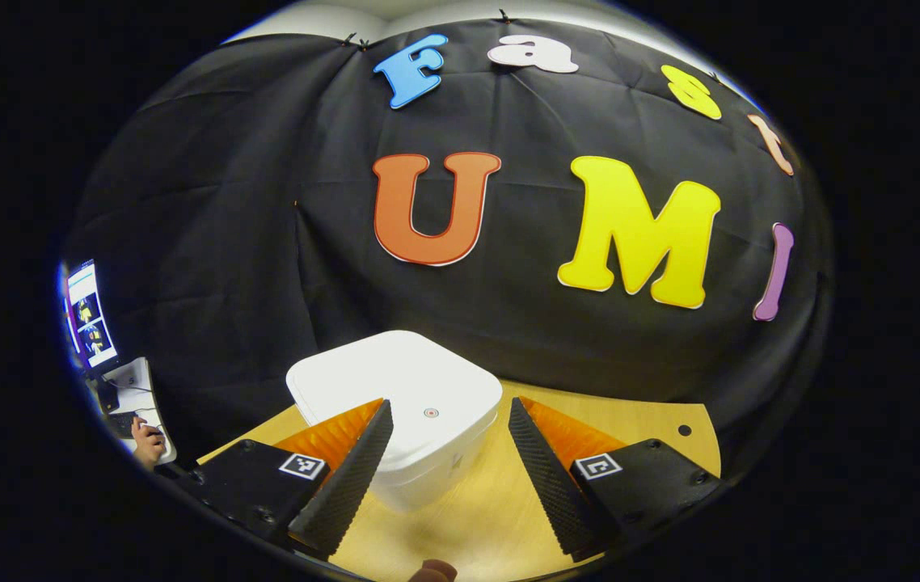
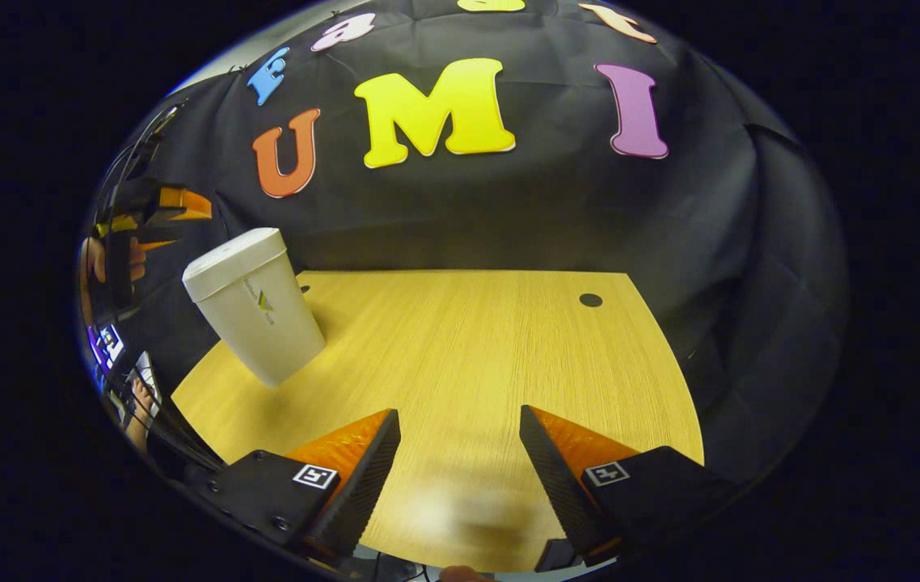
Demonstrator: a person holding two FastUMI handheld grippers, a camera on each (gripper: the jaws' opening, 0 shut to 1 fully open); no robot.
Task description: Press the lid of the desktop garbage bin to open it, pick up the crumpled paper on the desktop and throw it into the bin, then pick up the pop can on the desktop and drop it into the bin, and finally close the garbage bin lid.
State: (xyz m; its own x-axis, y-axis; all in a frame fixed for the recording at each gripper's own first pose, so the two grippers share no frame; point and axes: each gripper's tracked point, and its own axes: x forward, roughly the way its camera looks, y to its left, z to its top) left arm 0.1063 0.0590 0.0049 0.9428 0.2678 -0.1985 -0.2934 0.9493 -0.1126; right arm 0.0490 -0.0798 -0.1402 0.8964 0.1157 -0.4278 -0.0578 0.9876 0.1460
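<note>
The left claw point(image 1: 448, 416) is spread wide above the bin point(image 1: 395, 412), whose lid point(image 1: 391, 388) is down; the bin stands on the table point(image 1: 630, 420). In the right gripper view, the right claw point(image 2: 460, 428) gapes wide over bare table point(image 2: 468, 347), bin point(image 2: 254, 307) at 10 o'clock.

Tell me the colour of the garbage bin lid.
White lid, best seen in the left gripper view.

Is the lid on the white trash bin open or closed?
Closed. The lid lies flat across the top of the bin, with no gap showing in either view, and the bin stands upright on the table.
</note>
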